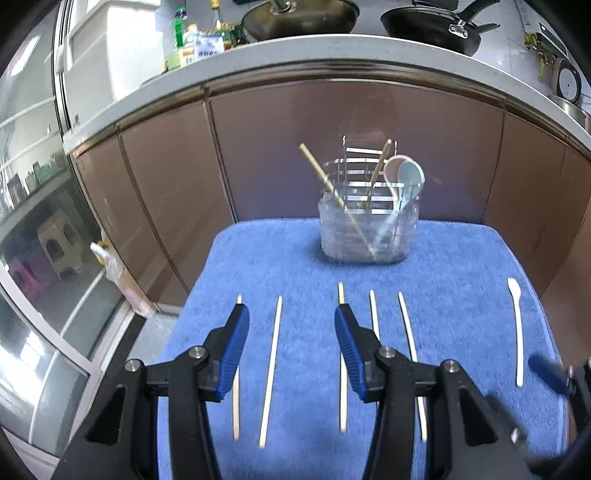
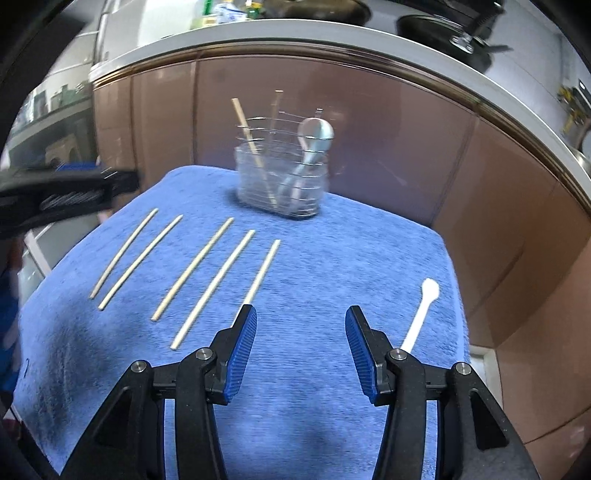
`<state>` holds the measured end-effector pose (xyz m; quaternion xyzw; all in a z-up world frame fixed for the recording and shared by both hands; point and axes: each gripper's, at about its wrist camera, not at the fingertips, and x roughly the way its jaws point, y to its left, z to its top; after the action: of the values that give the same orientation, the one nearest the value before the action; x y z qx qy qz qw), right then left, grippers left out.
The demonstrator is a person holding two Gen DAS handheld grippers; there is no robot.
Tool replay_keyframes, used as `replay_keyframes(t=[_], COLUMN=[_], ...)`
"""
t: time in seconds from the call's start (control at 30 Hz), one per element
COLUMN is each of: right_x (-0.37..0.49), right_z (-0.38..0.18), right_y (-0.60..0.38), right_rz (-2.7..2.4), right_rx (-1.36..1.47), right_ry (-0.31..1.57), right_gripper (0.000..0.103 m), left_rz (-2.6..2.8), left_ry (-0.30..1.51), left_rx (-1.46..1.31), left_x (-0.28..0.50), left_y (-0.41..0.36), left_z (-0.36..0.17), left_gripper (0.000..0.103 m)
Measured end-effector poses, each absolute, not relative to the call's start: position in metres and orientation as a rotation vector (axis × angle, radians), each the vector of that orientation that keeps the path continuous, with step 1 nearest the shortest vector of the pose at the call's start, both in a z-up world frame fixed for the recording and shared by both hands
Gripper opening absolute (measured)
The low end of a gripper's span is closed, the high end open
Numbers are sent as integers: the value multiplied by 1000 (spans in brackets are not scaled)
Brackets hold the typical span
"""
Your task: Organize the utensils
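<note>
Several pale chopsticks [image 1: 271,369] [image 2: 207,266] lie side by side on a blue towel [image 1: 295,266] [image 2: 332,240]. My left gripper [image 1: 291,314] hovers open over them, one chopstick lying on the towel below the gap between its fingers. A white spoon [image 1: 517,332] [image 2: 421,314] rests at the towel's right side. My right gripper [image 2: 301,314] is open over bare towel, just left of that spoon, with nothing between its fingers. At the towel's far edge stands a clear wire utensil holder [image 1: 369,229] [image 2: 282,181] with two chopsticks and two spoons in it.
Brown cabinet fronts [image 1: 332,147] rise right behind the towel, under a white counter with a wok [image 1: 299,16], a black pan [image 1: 436,26] and bottles [image 1: 195,40]. A glass door [image 1: 37,221] is on the left. The towel's edges drop off left and right.
</note>
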<state>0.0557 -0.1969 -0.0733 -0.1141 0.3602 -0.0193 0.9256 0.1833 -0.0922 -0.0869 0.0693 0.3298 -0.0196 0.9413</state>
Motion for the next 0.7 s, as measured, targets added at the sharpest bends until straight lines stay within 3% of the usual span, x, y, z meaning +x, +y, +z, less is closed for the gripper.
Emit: replay_keyframes(t=[0.17,0.7], right_x=[51,41], right_z=[-73,-73], right_y=[-175,-144], right_rz=[17,81], right_rx=[-290,-373], right_ry=[738,765], right_gripper=[57,57], left_rz=[-31,-30], left_ry=[610,533], left_rx=[183,235], left_x=[204,220], left_y=[-114,-148], left_z=[-78,-69], left_gripper=[46,46])
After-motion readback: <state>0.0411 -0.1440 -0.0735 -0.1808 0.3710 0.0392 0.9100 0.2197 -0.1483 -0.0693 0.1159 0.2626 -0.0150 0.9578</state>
